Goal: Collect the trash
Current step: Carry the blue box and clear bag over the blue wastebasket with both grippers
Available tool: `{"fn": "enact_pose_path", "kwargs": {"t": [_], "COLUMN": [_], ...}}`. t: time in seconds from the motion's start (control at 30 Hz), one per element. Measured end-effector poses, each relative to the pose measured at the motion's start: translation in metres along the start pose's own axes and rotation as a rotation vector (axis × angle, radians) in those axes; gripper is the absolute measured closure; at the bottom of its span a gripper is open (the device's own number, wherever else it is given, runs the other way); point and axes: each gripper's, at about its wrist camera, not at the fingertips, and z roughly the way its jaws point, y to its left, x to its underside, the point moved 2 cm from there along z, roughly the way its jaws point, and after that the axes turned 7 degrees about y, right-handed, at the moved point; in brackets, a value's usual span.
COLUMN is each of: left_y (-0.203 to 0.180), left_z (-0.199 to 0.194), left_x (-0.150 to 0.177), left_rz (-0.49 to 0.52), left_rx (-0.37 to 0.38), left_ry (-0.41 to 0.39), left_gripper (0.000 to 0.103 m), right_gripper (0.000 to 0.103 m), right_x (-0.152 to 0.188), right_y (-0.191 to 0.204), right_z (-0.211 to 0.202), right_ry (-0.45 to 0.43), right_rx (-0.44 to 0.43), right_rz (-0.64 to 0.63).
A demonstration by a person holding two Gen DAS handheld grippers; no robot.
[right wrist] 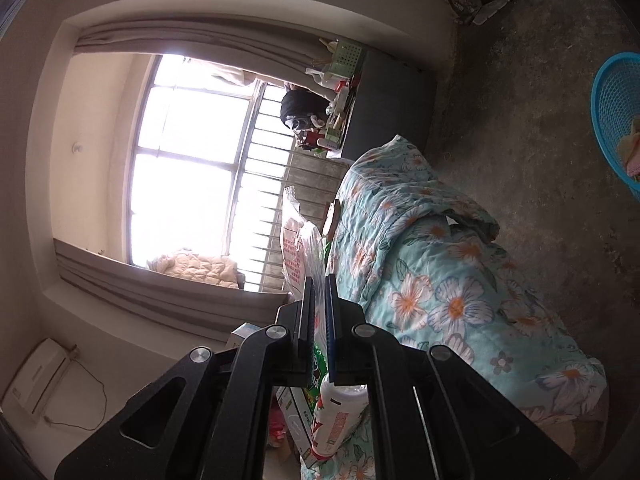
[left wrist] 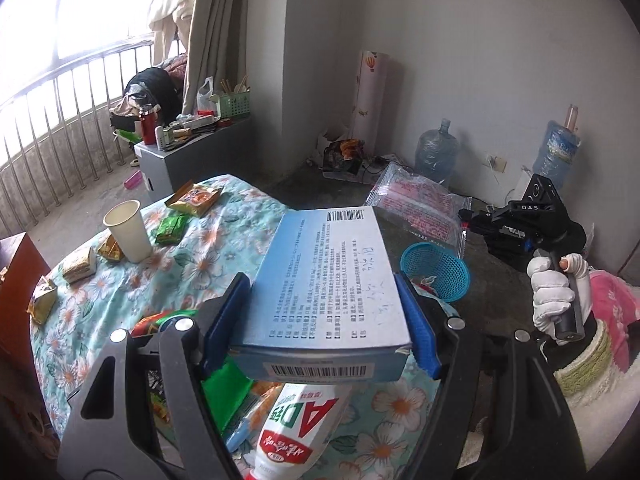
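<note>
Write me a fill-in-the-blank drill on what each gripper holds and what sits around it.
1. The left gripper is shut on a light blue ____.
2. The paper cup stands ____ on the floral quilt.
3. The right gripper pinches a clear plastic ____.
4. The mesh basket on the floor is ____ in colour.

Missing words: box; upright; bag; blue

Two water jugs (left wrist: 437, 149) stand against far wall, just beside wall socket (left wrist: 496, 164). Grey cabinet (left wrist: 176, 160) by balcony railing (left wrist: 60, 128) carries red flask (left wrist: 147, 124) and green basket (left wrist: 234, 103). Beige curtain (left wrist: 218, 32) hangs beside window. Air conditioner (right wrist: 36, 376) on wall.
</note>
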Motion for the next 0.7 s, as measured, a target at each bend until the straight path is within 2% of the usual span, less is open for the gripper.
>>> {"fn": "enact_pose_path", "kwargs": {"t": [0.17, 0.27, 0.4, 0.5, 0.7], "left_y": [-0.05, -0.082, -0.126, -0.159, -0.225], "left_z": [0.034, 0.062, 0.11, 0.156, 0.269], "left_x": [-0.032, -0.053, -0.085, -0.103, -0.113], "left_rz": [0.067, 0.105, 0.135, 0.134, 0.169], "left_rx": [0.092, 0.153, 0.238, 0.315, 0.368], "left_ry": [0.012, 0.036, 0.096, 0.163, 0.33], "left_gripper": [0.035, 0.035, 0.035, 0.035, 0.035], "right_gripper": [0.098, 0.098, 0.098, 0.098, 0.098], "right_x": [-0.01, -0.017, -0.026, -0.032, -0.04], "right_y": [-0.023, -0.04, -0.068, -0.091, -0.157], "right_z": [-0.053, -0.087, -0.135, -0.163, -0.181], "right_ry": [-0.101, -0.179, -0.296, -0.375, -0.432], "right_rx": [0.005, 0.036, 0.133, 0.255, 0.373], "right_rz": [0.039, 0.061, 0.094, 0.122, 0.255]}}
